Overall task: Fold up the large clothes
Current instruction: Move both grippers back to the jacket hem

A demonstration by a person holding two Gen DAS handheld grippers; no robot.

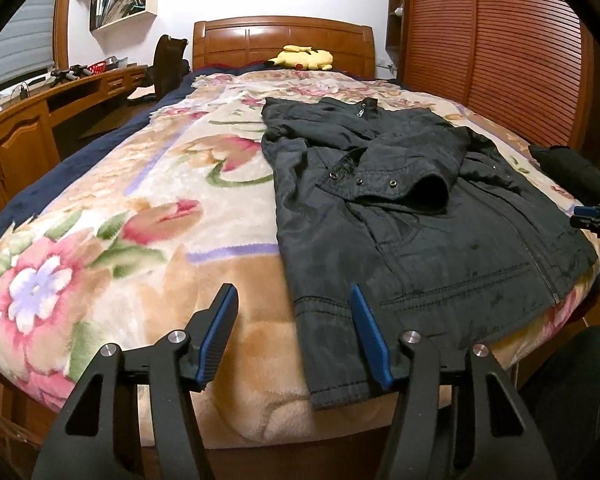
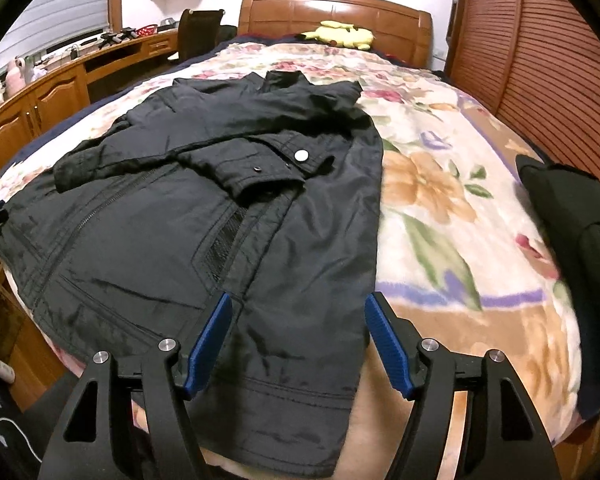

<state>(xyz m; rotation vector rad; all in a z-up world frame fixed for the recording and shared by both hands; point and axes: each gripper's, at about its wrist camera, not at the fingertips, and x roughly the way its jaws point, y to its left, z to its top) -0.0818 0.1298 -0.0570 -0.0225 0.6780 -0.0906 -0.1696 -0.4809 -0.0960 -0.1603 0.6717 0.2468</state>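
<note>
Judging by how it lies, the step in hand is gripping the hem of the black jacket [image 1: 400,216] for the bottom-up fold. The left gripper [image 1: 296,334] hangs at the jacket's left hem corner, jaws parted, holding nothing; the right gripper [image 2: 300,340] straddles the right hem edge, equally open and empty. Best to pinch both corners evenly — all layers — and lift together. The jacket lies front-up on the floral blanket [image 1: 140,208], both sleeves folded across its chest (snaps showing), collar far from the grippers.

left claw [image 1: 294,300]: open, angled down; right claw [image 2: 298,308]: open, angled down
</note>
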